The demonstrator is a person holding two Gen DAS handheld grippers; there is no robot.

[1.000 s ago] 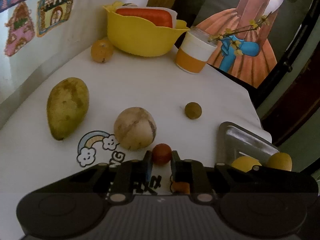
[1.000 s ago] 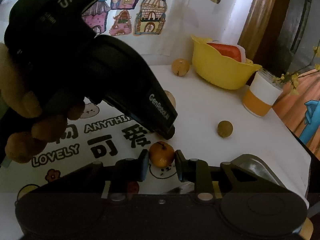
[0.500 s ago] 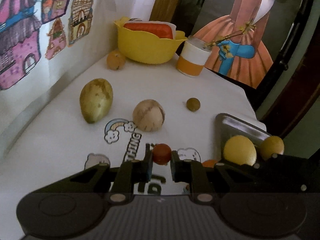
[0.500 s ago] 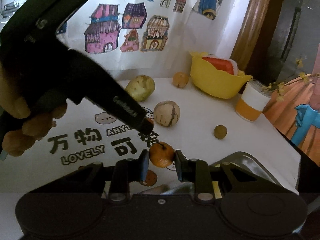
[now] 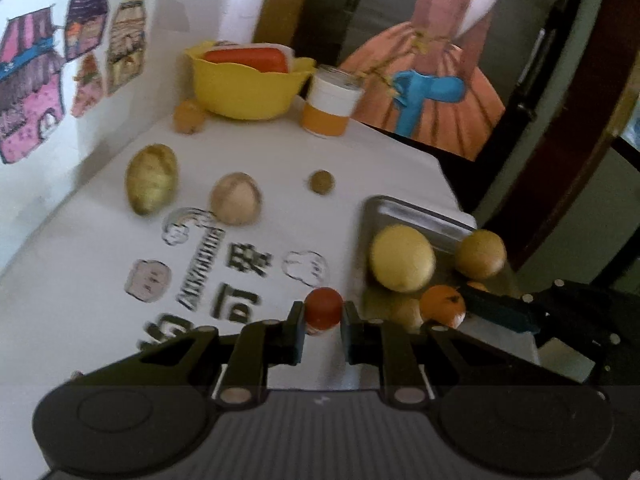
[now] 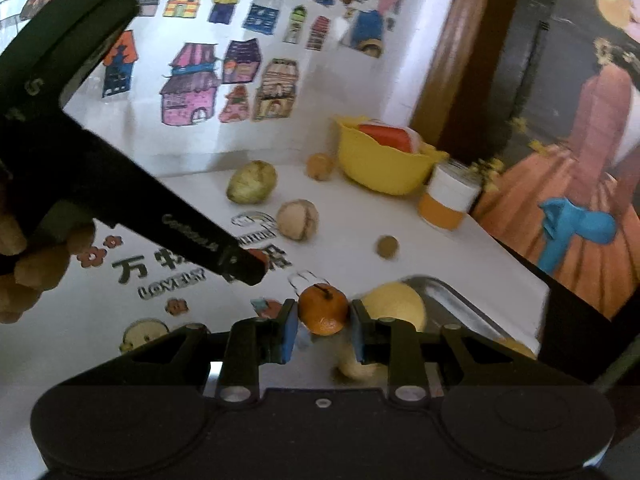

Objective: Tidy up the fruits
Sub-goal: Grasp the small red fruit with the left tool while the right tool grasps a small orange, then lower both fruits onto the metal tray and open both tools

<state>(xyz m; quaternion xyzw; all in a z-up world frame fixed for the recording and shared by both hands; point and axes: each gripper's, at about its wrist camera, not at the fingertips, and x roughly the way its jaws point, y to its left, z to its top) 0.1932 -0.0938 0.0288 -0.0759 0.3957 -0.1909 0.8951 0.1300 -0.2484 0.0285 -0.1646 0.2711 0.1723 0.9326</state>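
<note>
Two close tong-mounted fisheyes, low over the table (image 5: 100,264) — shared: yellow bowl (image 5: 244,92), metal tray (image 6: 460,304).

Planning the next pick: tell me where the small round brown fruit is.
In the left wrist view, the small round brown fruit sits alone on the white table, between the tan round fruit and the metal tray, before the orange-and-white cup.

The tray (image 5: 416,216) is shiny grey metal. The bowl (image 5: 244,92) is smooth yellow plastic. The table cover (image 5: 100,264) is smooth and white, with printed words and pictures. The left gripper (image 5: 323,322) and the right gripper (image 6: 324,330) are black and matt, like plastic. The small orange (image 6: 323,309) has bumpy, slightly shiny skin. The red fruit (image 5: 323,307) looks smooth. The green fruit (image 5: 151,178) has dull, spotty skin.
</note>
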